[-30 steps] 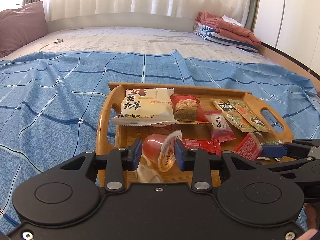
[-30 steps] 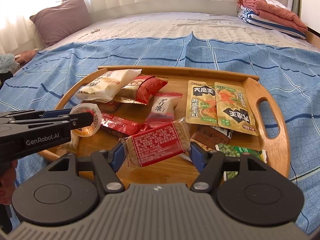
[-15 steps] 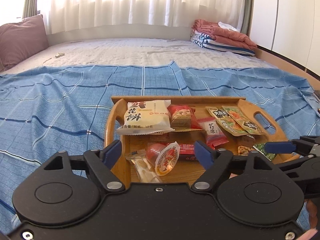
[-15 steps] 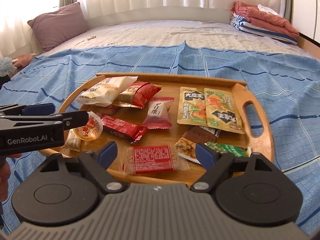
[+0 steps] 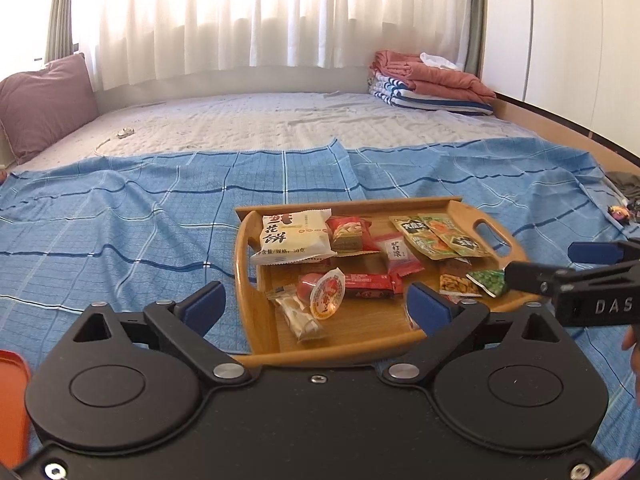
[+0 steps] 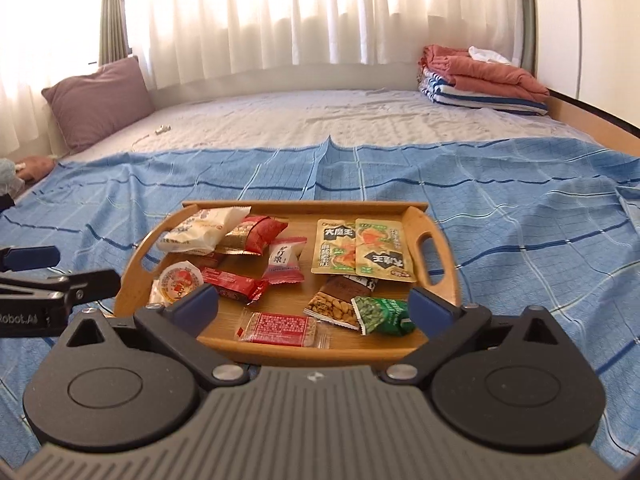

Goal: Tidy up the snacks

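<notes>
A wooden tray (image 5: pixel 256 308) (image 6: pixel 448 280) full of snack packets lies on the bed. My left gripper (image 5: pixel 316 306) hangs above and short of the tray's near edge. Its jaws are opening, and no pad touches anything. The jelly cup (image 5: pixel 327 294) (image 6: pixel 180 282) rests on the tray beyond them. My right gripper (image 6: pixel 314 307) is likewise drawn back with its jaws opening. The red cracker packet (image 6: pixel 280 328) lies loose on the tray in front of it. A white pastry pack (image 5: pixel 294 236) sits at the tray's back left and green packets (image 6: pixel 360 250) at its right.
A blue checked blanket (image 6: pixel 520 220) covers the near half of the bed. A purple pillow (image 6: pixel 100 100) sits far left and folded bedding (image 6: pixel 480 76) far right. An orange object (image 5: pixel 12 400) shows at the left wrist view's lower left edge. Dark small items (image 5: pixel 624 184) lie at the right.
The left gripper let go of the jelly cup and the right let go of the red cracker packet. Both pulled back and upward from the tray, their jaws spreading wide.
</notes>
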The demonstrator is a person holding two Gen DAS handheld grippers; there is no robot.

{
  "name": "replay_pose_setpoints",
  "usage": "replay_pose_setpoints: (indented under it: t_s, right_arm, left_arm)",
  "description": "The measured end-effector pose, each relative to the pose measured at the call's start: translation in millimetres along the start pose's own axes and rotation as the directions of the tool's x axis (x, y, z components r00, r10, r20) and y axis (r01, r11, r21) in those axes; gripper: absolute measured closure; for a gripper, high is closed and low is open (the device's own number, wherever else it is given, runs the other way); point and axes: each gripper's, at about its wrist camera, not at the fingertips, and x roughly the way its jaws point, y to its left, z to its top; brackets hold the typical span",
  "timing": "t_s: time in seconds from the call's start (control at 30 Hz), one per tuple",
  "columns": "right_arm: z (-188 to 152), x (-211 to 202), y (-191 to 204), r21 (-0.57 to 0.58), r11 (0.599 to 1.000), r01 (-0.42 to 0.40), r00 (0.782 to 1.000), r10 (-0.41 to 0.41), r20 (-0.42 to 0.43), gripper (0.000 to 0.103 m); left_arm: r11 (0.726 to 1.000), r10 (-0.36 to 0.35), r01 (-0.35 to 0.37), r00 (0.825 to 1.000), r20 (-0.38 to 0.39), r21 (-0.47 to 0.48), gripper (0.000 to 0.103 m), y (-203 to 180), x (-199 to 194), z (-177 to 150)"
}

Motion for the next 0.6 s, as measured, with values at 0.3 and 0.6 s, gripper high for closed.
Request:
replay_pose_setpoints:
  t_s: [0.3, 0.6]
  right_arm:
    - [-8.1, -75.3, -2.1, 0.027, 1.000, -0.003, 0.997, 0.001, 0.073, 0.000]
    - [-33.4, -138.5, 8.1, 0.006, 1.000, -0.013, 0.989, 0.012, 0.147, 0.000]
  left_arm:
    - [1.000, -0.023, 0.023, 1.000, 0.002, 0.018, 0.003, -4.9, -86.0, -4.8]
    - [0.999, -0.041, 0.041, 0.998, 0.048, -0.001, 0.000, -14.3, -160.6, -36.7]
